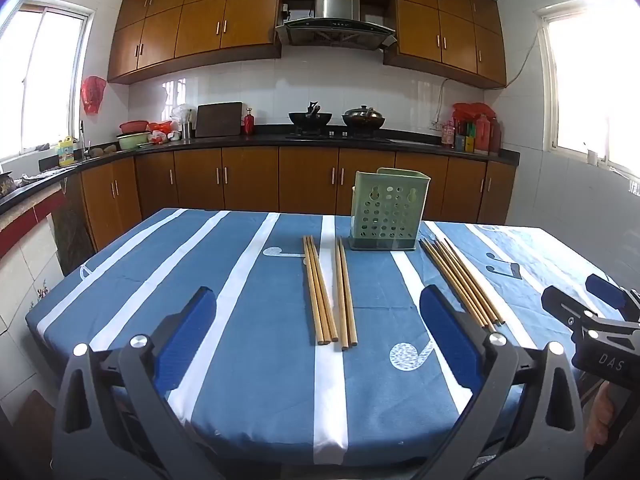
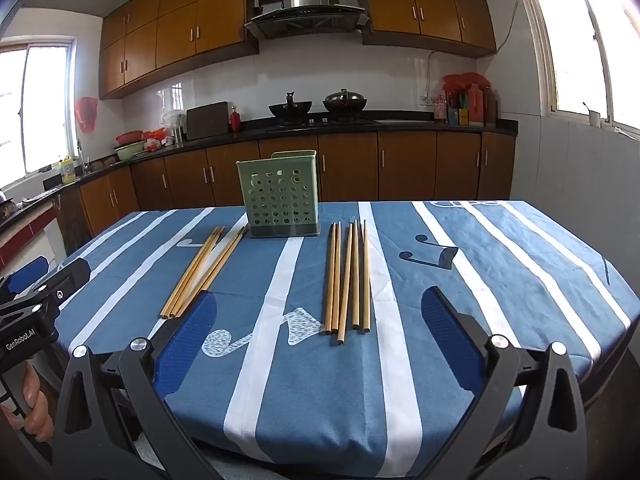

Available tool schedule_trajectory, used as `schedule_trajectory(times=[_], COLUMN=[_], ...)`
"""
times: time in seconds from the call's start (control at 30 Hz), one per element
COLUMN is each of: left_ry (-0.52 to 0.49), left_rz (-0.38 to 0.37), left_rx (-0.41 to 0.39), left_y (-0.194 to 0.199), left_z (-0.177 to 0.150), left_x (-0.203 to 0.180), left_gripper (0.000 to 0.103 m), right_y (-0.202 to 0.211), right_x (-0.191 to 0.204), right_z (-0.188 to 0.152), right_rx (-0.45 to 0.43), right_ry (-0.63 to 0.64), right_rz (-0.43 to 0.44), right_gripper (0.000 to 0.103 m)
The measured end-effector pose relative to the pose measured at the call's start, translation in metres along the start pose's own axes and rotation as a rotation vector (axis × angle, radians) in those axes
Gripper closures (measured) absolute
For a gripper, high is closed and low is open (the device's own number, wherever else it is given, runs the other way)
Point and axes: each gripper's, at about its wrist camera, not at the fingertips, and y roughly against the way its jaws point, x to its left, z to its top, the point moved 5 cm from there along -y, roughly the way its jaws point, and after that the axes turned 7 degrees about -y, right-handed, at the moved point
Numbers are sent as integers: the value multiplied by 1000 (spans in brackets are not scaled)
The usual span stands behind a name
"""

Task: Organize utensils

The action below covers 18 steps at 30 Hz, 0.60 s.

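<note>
My left jaws [image 1: 318,340] and right jaws [image 2: 320,336] gaped empty; chopsticks [image 2: 347,280] lay at twelve o'clock, lined toward the holder [image 2: 280,196] for easy loading.

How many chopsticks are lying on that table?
10, I think. Five lie left of the green holder: a group of three and a pair. Five more lie to its right. Sticks lying close together could hide another.
</note>
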Motion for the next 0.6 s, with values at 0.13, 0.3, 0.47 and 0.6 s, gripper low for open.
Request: schedule_trajectory(times=[0.13,0.3,0.47,0.6], left_ry=[-2,0,-1,-1], left_rz=[-2,0,0,0], left_rx=[-2,0,1,2], left_y=[1,0,0,0], left_z=[0,0,0,0], left_x=[0,0,0,0], left_gripper=[4,4,4,4], right_y=[0,-1,-1,0], right_x=[-1,-2,-3,-2], right_z=[0,0,0,-1], right_rx=[1,2,2,1], right_ry=[-1,-1,-3,-3], right_rz=[0,1,0,0], right_gripper=[2,2,2,2])
